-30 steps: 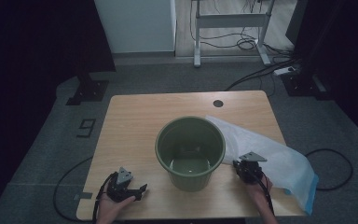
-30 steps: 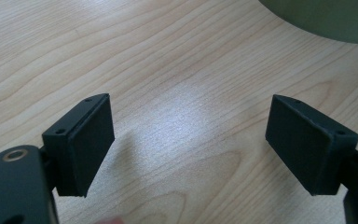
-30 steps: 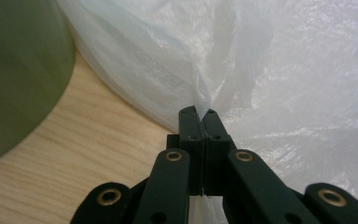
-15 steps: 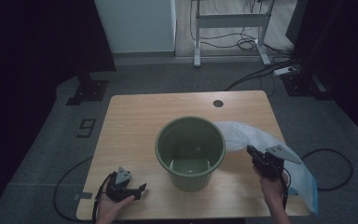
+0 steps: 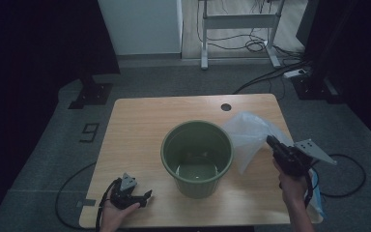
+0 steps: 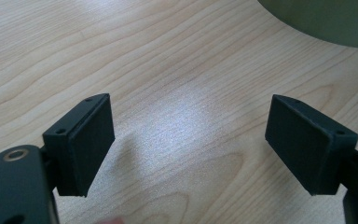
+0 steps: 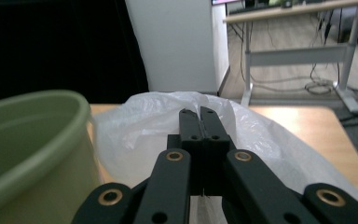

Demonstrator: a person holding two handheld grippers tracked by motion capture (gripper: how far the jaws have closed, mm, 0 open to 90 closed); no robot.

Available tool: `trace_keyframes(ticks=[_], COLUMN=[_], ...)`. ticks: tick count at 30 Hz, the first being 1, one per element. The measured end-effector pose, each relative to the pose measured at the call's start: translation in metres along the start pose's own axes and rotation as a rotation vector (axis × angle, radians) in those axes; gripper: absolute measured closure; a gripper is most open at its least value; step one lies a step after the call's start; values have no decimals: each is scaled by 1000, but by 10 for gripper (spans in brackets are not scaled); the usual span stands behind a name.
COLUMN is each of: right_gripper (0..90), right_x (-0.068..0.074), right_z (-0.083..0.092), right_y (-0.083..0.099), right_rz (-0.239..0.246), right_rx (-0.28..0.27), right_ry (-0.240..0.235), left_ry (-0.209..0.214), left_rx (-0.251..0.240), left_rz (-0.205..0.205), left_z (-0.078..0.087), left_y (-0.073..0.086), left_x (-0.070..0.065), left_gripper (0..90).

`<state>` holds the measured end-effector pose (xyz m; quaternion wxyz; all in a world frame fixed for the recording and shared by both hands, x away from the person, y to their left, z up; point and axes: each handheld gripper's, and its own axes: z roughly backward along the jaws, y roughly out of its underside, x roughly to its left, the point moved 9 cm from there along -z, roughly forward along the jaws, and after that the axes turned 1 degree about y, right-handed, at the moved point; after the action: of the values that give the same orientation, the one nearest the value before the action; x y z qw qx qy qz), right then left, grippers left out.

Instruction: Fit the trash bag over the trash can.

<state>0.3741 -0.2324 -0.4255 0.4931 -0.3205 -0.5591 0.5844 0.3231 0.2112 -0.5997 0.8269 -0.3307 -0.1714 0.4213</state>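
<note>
A green bucket (image 5: 198,186) stands upright in the middle of the wooden table (image 5: 140,125), with nothing visible inside it. To its right, my right gripper (image 5: 269,140) is raised above the table and shut on a white plastic bag (image 5: 249,137). The bag hangs from the jaws, and its lower end trails to the table's front right corner. In the right gripper view the shut jaws (image 7: 199,112) have the bag (image 7: 140,126) bunched around their tips, with the bucket (image 7: 32,140) at left. My left gripper (image 5: 147,195) rests on the table at front left. It is open (image 6: 189,107) with bare wood between its pads, and the bucket (image 6: 326,18) is just beyond.
A round cable hole (image 5: 226,107) sits near the table's far edge. Cables trail from both grippers off the front of the table. Beyond the table are grey floor, a white cabinet (image 5: 140,24) and a desk frame (image 5: 236,21) with wires.
My right gripper has risen and shifted to the right with the bag in it, pulling the bag up off the table. My left gripper has stayed where it was.
</note>
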Motion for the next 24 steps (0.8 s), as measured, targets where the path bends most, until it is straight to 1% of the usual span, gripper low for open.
trace_keyframes(ticks=[1,5,6,7,8,9,10,11,12,13,14,15,17,19,20,21,22,24], right_gripper=[891,891,891,892,892,892,892,891,891,892,892,892,891,892,892,892,892,892], right_x=[2,9,13,15,15,20,20,23,23,26,26,30,32,38,38,43,43,48], right_z=[3,10,14,16,16,21,21,24,24,26,26,27,28,30,30,33,33,36], right_y=[-11,-32,-42,-48,-48,-60,-60,-69,-69,-76,-76,-85,-87,-96,-96,-103,-103,-109], right_rz=[6,26,37,41,41,54,54,61,61,62,62,66,66,77,77,84,84,93], right_rx=[-20,-59,-77,-86,-86,-108,-108,-124,-124,-136,-136,-152,-154,-169,-169,-181,-181,-193], right_ry=[-2,-7,-12,-15,-15,-21,-21,-24,-24,-29,-29,-38,-42,-53,-53,-62,-62,-69], left_ry=[-1,-1,-1,-1,-1,-1,-1,0,0,0,0,0,0,0,0,0,0,0], left_rx=[1,1,1,1,1,3,3,4,4,5,5,5,5,5,5,6,6,7], left_rz=[0,0,1,1,1,0,0,0,0,0,-2,-2,-1,0,1,2,2,2], left_z=[0,0,0,0,0,-1,-1,-1,-1,-1,-1,-1,-1,-1,-1,-2,-2,-2], left_y=[0,0,0,1,1,1,1,1,1,1,1,1,1,1,1,2,2,2], left_x=[0,1,1,1,1,0,0,0,0,0,0,0,0,1,1,1,1,1], left_gripper=[152,153,153,153,153,153,153,153,153,153,153,153,153,153,153,153,153,153])
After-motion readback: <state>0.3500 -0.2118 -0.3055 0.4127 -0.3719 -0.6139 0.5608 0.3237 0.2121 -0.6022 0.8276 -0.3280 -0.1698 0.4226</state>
